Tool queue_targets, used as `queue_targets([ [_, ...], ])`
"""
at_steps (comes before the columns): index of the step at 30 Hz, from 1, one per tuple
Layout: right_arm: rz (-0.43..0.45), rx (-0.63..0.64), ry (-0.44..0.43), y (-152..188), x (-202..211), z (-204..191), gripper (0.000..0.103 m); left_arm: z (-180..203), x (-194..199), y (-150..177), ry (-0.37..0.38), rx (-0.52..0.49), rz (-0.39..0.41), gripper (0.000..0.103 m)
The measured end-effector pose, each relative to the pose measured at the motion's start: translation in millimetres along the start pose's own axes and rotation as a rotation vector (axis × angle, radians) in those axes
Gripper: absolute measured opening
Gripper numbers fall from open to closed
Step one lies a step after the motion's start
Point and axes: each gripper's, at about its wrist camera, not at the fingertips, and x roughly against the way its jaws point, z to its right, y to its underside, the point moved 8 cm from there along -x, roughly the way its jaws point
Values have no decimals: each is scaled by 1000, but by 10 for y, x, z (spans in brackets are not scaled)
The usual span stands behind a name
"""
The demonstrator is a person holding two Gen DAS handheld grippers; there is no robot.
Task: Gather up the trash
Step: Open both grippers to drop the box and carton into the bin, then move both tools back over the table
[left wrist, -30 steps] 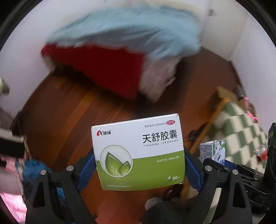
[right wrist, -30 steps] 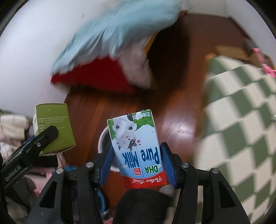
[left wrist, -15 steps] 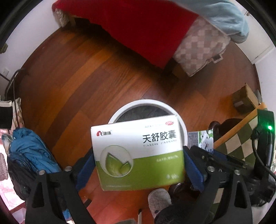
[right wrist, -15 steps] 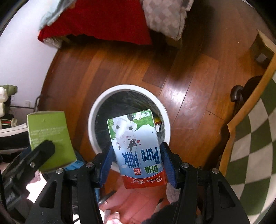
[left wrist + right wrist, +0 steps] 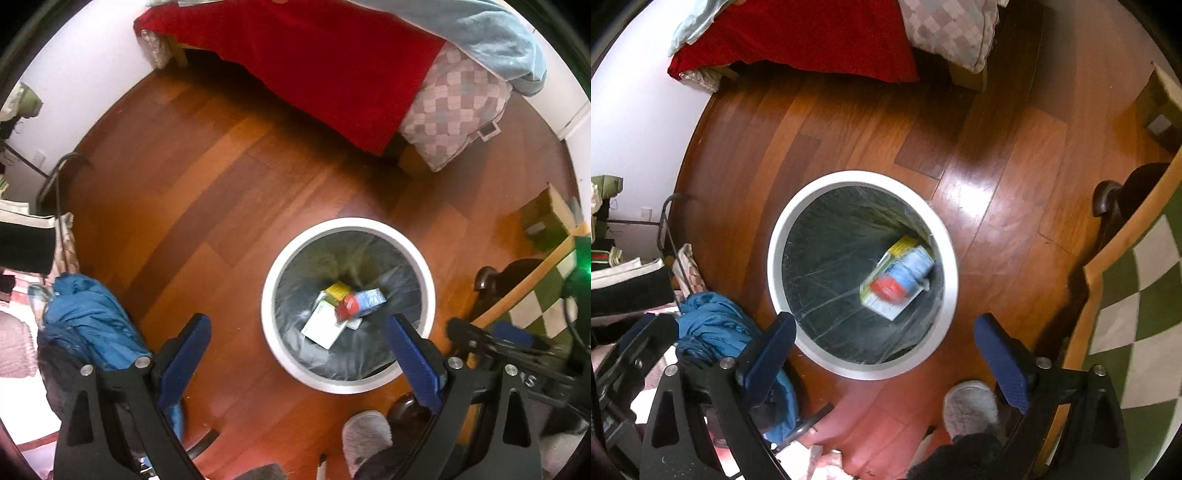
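A round white trash bin (image 5: 424,266) with a dark liner stands on the wooden floor; it also shows in the right wrist view (image 5: 775,236). Inside lie the green-and-white medicine box (image 5: 322,326) and the blue-and-red milk carton (image 5: 360,302). In the right wrist view the milk carton (image 5: 905,275) lies blurred on the medicine box (image 5: 882,308). My left gripper (image 5: 299,341) is open and empty above the bin's near rim. My right gripper (image 5: 884,341) is open and empty above the bin's near rim.
A bed with a red cover (image 5: 314,55) and a checked pillow (image 5: 454,110) stands at the back. A blue cloth (image 5: 88,325) lies on the left. A green checked table (image 5: 1134,321) is on the right. A grey slipper (image 5: 969,406) is near the bin.
Both grippers tilted down over the bin and opened. The medicine box left the left gripper and the milk carton left the right gripper; both now lie in the bin.
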Motion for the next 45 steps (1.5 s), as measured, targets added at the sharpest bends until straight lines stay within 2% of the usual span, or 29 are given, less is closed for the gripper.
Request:
queue_targets([
  [2,24,41,68,43,126,-5,99,-25,28,45,-15,5,-3,97],
  [5,46,68,112,121,290,-6,99,-39,104,101,-26,11,1,97],
  [15,168,100,129,426,1093,-6,99,101,701,258,-34,-12,97,97],
  [19,235,94,111,577,1496,39,99,181,1031,365,-29,-29,149,97],
  [24,326,59,48,867,2063,155,99,340,1591,485,-32,-55,238,97],
  [31,484,-21,-35,1405,3000,591,99,862,2354,704,24,-117,383,97],
  [35,559,-108,-54,1814,3467,1061,99,1366,2597,936,75,-185,424,97],
  [38,591,-199,-40,2163,3706,1571,99,1875,2651,1145,118,-263,439,97],
  [41,604,-314,8,2636,3879,2261,99,2520,2477,1430,155,-377,389,97],
  [45,578,-521,105,3366,3925,3415,99,3426,2169,1887,166,-521,332,97],
])
